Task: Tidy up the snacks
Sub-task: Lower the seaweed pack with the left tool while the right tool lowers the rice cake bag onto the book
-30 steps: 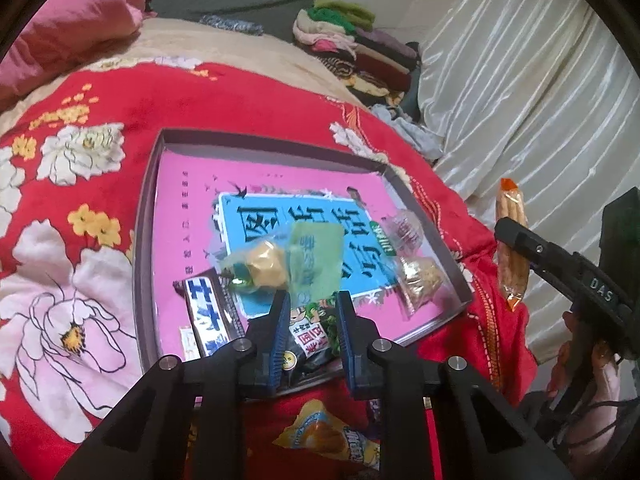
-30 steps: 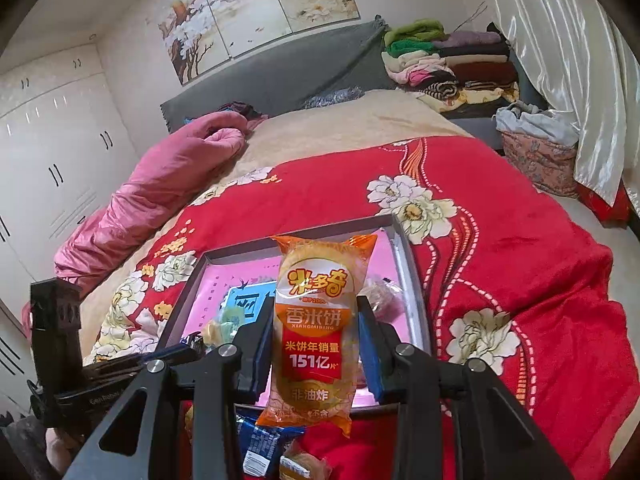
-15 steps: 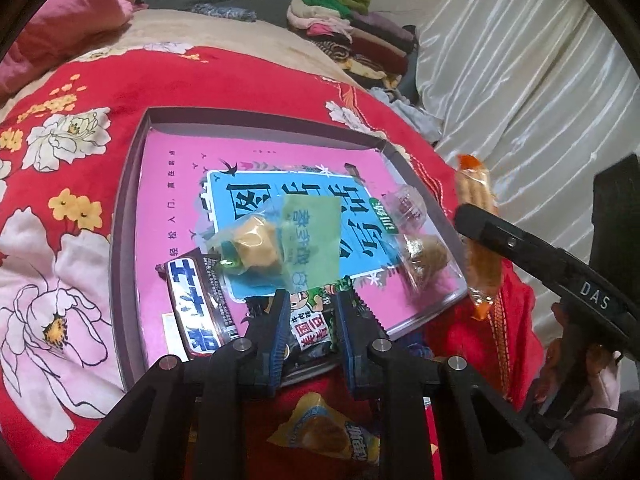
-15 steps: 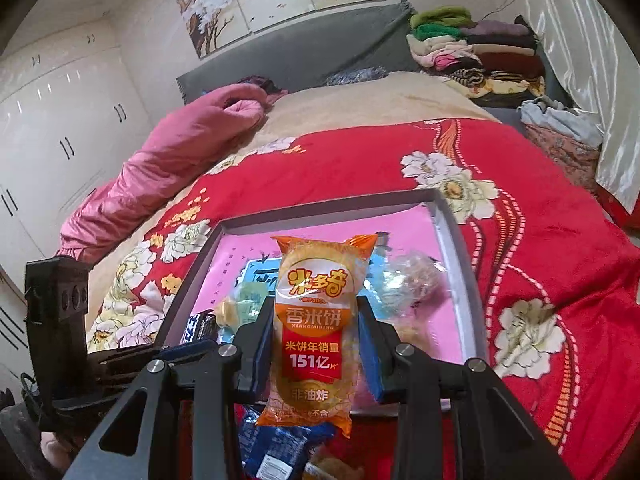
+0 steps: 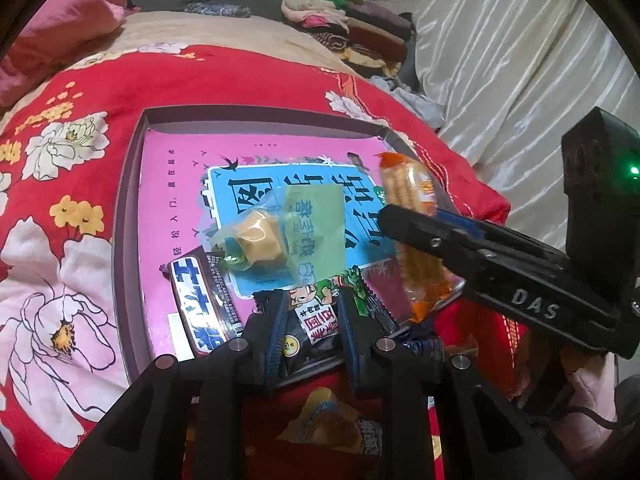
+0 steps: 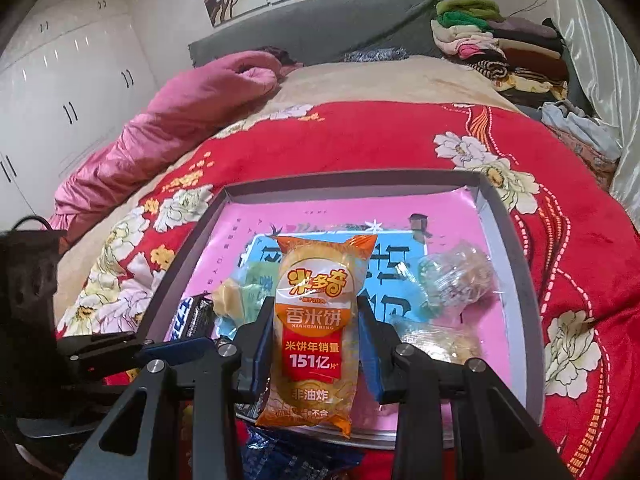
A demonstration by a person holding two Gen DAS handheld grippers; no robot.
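Several snacks lie in the tray (image 6: 516,240). Right gripper (image 6: 314,336) pinches the rice cracker pack (image 6: 314,320) above its near edge. Left gripper (image 5: 312,320) apparently pinches the black packet (image 5: 310,320) there; loose packets remain outside.

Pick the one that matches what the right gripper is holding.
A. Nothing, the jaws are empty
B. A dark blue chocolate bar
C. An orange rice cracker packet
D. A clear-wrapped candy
C: the right gripper is closed on the orange rice cracker packet, held upright between its fingers above the near edge of the tray; the left wrist view shows the same packet in those jaws.
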